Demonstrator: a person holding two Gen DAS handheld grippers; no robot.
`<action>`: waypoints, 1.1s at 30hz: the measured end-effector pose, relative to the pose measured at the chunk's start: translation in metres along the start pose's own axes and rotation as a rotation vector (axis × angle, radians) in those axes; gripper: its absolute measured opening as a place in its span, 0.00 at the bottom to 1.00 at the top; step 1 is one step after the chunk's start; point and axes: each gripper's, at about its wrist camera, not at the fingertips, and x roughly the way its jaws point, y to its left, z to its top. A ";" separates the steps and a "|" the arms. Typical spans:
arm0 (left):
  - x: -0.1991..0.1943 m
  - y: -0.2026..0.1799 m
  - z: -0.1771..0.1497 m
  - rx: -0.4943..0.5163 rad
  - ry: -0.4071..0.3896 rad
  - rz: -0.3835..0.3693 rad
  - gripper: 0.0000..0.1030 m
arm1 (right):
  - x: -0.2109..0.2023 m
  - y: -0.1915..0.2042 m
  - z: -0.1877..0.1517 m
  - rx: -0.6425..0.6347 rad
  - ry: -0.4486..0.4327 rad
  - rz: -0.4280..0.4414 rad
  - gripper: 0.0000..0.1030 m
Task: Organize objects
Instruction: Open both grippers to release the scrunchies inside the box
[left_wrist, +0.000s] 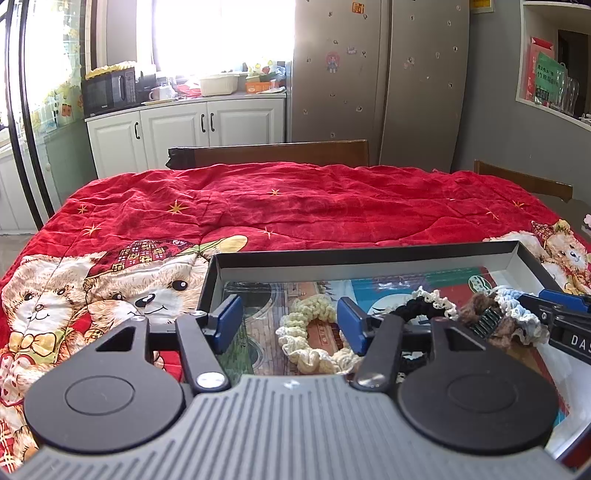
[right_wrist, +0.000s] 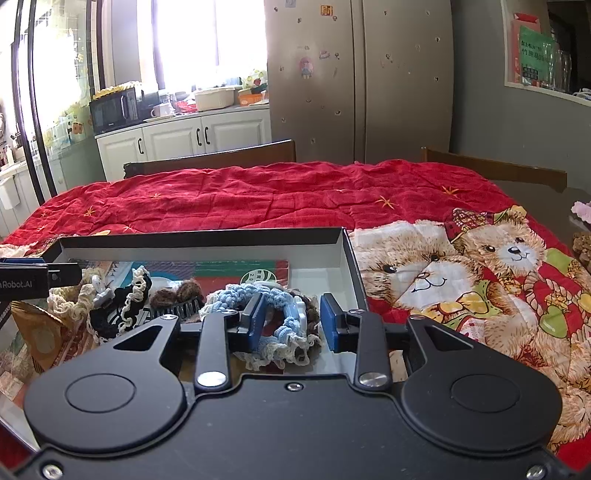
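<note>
Inside the shallow black box (left_wrist: 369, 254) on the red-quilted bench (left_wrist: 295, 199): cream scrunchie (left_wrist: 314, 332) between the parted pads of the left hand-held gripper (left_wrist: 291, 325), untouched. Right of it in the box, blue scrunchie (right_wrist: 277, 306) between the parted pads of the right hand-held gripper (right_wrist: 293, 321), unclamped.

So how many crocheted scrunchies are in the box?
3: cream scrunchie at the left, black scrunchie in the middle, blue scrunchie at the right. Another may be hidden under the blue one.
</note>
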 end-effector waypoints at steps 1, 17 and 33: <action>-0.001 0.000 0.000 0.000 -0.005 0.000 0.71 | -0.001 0.000 0.000 -0.001 -0.005 -0.001 0.33; -0.039 -0.005 0.005 0.041 -0.077 0.011 0.77 | -0.019 -0.002 0.002 -0.011 -0.053 -0.011 0.39; -0.093 -0.001 -0.002 0.110 -0.115 0.016 0.79 | -0.071 0.009 0.001 -0.105 -0.084 0.001 0.41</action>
